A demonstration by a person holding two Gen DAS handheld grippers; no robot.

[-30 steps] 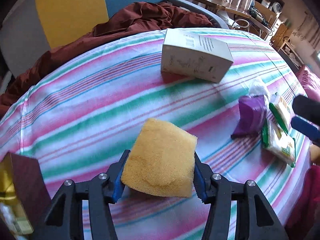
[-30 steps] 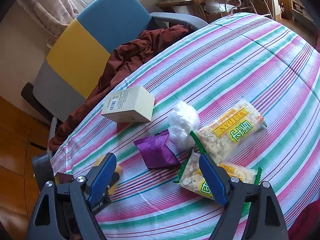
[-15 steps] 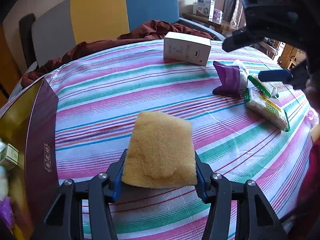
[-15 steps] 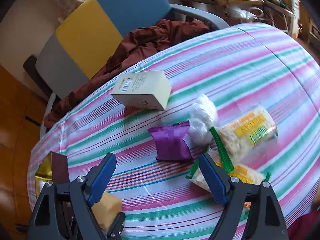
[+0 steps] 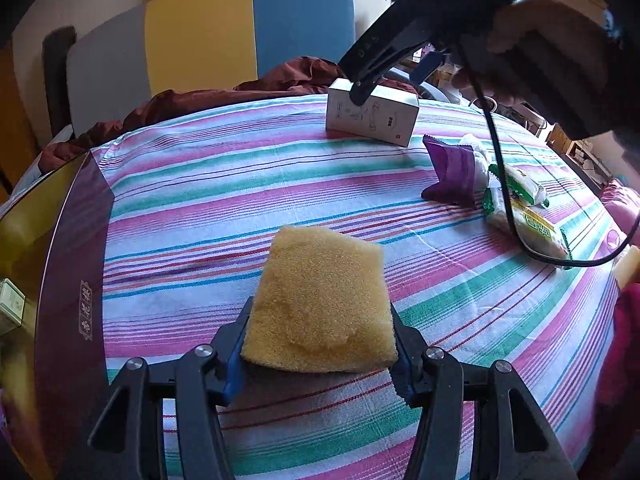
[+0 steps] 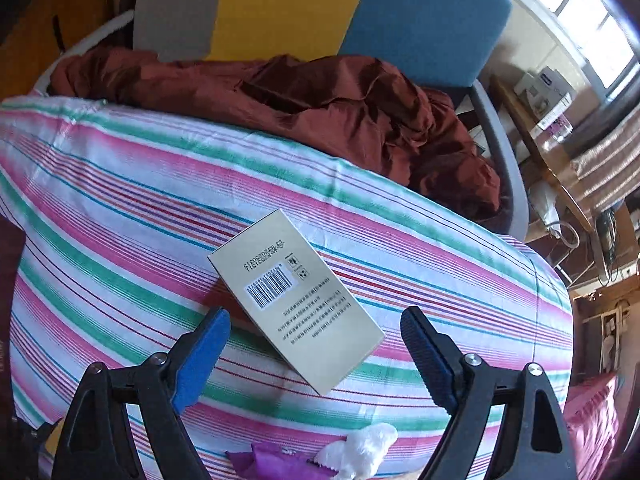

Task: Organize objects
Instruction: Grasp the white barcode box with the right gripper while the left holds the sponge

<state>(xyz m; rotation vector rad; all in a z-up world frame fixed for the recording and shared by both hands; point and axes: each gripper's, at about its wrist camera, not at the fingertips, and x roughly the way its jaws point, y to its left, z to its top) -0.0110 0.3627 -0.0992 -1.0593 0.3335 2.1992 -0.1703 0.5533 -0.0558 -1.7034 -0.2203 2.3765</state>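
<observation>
My left gripper (image 5: 318, 344) is shut on a yellow sponge (image 5: 320, 300), held just above the striped tablecloth (image 5: 200, 208). A person's hand holds my right gripper (image 5: 390, 84) over the beige carton (image 5: 372, 118) at the table's far side. In the right wrist view the right gripper (image 6: 316, 320) points down at the carton (image 6: 296, 300), barcode face up. Its jaws are opening and straddle the carton without the blue pads (image 6: 202, 356) touching it.
A purple pouch (image 5: 454, 172), a white wad (image 5: 478, 156) and green-edged snack packs (image 5: 528, 224) lie at the right. A maroon box with a gold inside (image 5: 72, 260) stands at the left edge. A chair (image 5: 248, 32) with a rust cloth (image 6: 320, 112) stands behind the table. A black cable (image 5: 508, 200) hangs over the snacks.
The right gripper swung from above the snack packs to over the carton and rolled. The left gripper carried the sponge toward the maroon box, then held still.
</observation>
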